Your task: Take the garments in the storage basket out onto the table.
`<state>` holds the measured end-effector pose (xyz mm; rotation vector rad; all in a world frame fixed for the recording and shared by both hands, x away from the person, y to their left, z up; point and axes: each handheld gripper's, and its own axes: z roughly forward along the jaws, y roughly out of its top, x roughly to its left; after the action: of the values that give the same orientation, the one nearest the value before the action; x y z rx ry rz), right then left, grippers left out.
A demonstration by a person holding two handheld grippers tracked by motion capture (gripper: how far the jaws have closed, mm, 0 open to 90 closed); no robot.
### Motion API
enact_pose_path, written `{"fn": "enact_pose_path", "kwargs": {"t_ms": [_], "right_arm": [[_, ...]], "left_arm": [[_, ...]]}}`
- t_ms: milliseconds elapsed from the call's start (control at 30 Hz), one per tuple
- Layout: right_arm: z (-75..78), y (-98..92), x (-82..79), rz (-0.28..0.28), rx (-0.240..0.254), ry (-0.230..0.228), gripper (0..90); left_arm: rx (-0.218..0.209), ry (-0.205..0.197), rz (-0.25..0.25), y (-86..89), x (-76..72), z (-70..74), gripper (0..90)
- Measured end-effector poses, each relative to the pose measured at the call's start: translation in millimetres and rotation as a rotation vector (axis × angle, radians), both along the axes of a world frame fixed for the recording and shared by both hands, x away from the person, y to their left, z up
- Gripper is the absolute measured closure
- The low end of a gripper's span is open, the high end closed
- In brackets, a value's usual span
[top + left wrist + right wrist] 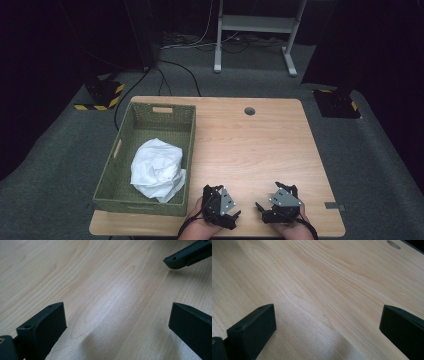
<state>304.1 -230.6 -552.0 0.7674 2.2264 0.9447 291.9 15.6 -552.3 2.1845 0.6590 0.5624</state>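
Note:
A crumpled white cloth [157, 170] lies inside a green woven basket [122, 150] on the left side of the wooden table [250, 145]. Near the table's front edge, my left gripper [235, 216] rests low over bare wood, held in a hand, its jaws wide apart with nothing between them. My right gripper [260, 207] sits just to its right, also open and empty. In the left gripper view my own jaws frame bare wood [112, 310], and a jaw of the other gripper [187, 255] shows at the top right. The right gripper view looks between its spread jaws at bare tabletop [324, 302].
A round cable hole [249, 111] sits near the table's far edge; it also shows as a cable hole [393, 244] in the right gripper view. A white desk frame [255, 30] and cables lie on the grey floor beyond. Yellow-black striped blocks [102, 95] flank the table.

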Motion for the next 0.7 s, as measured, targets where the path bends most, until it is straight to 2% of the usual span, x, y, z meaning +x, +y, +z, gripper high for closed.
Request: {"fn": "enact_pose_path", "kwargs": {"t_ms": [133,700], "right_arm": [[0.5,-1.3,-1.1,-0.004,0.013,-0.011,0.2],[1.0,-2.8,-2.6,0.003,0.029,-0.019,0.2]], "left_arm": [[0.008,0.018,-0.002,-0.7,1.9,-0.2,1.4],[-0.011,0.029,-0.037,0.3,3.3,0.2,1.3]]}}
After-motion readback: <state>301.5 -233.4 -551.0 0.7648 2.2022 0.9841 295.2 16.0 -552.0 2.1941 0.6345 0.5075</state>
